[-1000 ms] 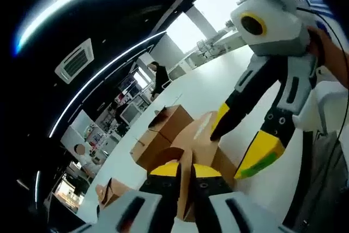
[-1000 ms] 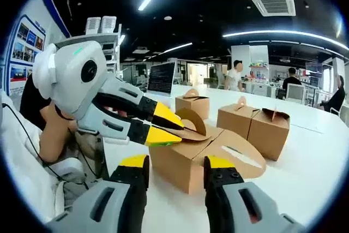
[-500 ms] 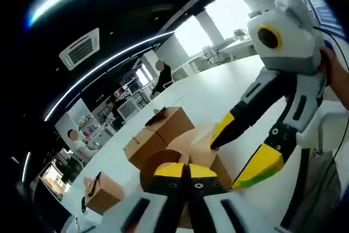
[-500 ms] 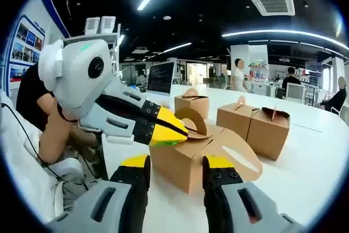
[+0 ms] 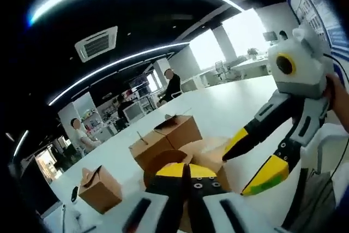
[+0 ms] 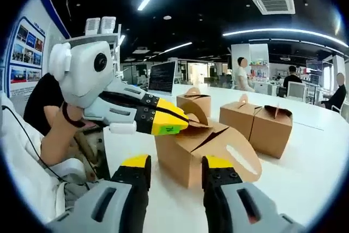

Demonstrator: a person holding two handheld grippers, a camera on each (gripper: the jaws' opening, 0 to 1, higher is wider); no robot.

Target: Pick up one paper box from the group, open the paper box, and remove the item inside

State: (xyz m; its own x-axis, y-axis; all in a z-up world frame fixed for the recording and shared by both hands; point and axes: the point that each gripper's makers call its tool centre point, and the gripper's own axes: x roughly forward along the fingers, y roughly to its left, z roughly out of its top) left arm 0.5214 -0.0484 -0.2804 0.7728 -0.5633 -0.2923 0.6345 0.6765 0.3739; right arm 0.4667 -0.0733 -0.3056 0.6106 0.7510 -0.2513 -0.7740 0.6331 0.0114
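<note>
While the left gripper (image 6: 182,121) pinches the curved handle flap (image 6: 195,114) of a paper box (image 6: 191,151) on the white table (image 6: 305,173), the right gripper (image 6: 175,163) hovers open just short of it; thin, light cardboard, probably best held by its flaps.

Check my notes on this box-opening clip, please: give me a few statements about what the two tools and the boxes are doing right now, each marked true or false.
1. The left tool is shut on a flap of the nearest paper box. True.
2. The right tool grips the box's side. False: its jaws stand open, apart, in front of the box.
3. The nearest paper box is fully closed. False: its top flaps are spread open.
4. Other paper boxes stand on the white table behind it. True.
5. An item has been lifted out and lies on the table. False: no removed item is visible.
</note>
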